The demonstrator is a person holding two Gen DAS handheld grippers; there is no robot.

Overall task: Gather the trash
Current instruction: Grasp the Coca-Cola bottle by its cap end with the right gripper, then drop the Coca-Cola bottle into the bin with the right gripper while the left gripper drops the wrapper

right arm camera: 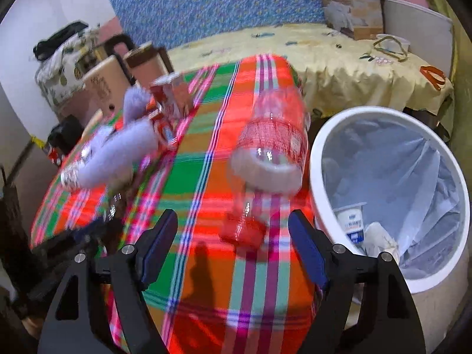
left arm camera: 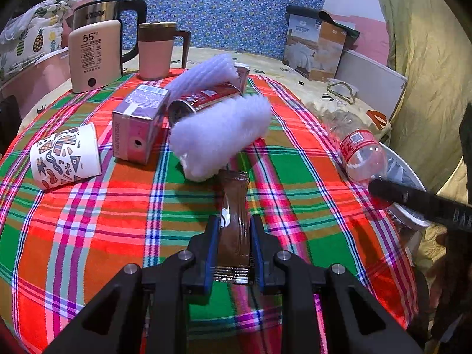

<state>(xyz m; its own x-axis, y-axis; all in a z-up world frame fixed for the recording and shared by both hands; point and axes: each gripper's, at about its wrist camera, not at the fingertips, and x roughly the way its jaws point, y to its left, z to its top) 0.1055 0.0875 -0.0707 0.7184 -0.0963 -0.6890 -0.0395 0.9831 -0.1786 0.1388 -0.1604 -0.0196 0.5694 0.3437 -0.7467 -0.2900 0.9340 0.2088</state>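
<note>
My left gripper (left arm camera: 235, 221) is shut on a brown wrapper (left arm camera: 234, 206) lying on the plaid tablecloth (left arm camera: 118, 221). Beyond it lie white foam netting (left arm camera: 218, 135), a red can (left arm camera: 203, 103), a pink carton (left arm camera: 138, 124) and a patterned paper cup (left arm camera: 66, 156). A clear plastic bottle (left arm camera: 358, 150) with a red label lies at the table's right edge. In the right wrist view my right gripper (right arm camera: 233, 221) is open, its jaws on either side of the red cap end of the bottle (right arm camera: 268, 147). A white lined trash bin (right arm camera: 392, 194) stands to the right.
A kettle (left arm camera: 97, 50) and a pink mug (left arm camera: 156, 50) stand at the table's back left. A bed with a yellow cover (right arm camera: 339, 62), a cardboard box (left arm camera: 315, 47) and a blue patterned board (left arm camera: 212, 8) lie behind. The bin holds a small cup and crumpled paper (right arm camera: 380, 236).
</note>
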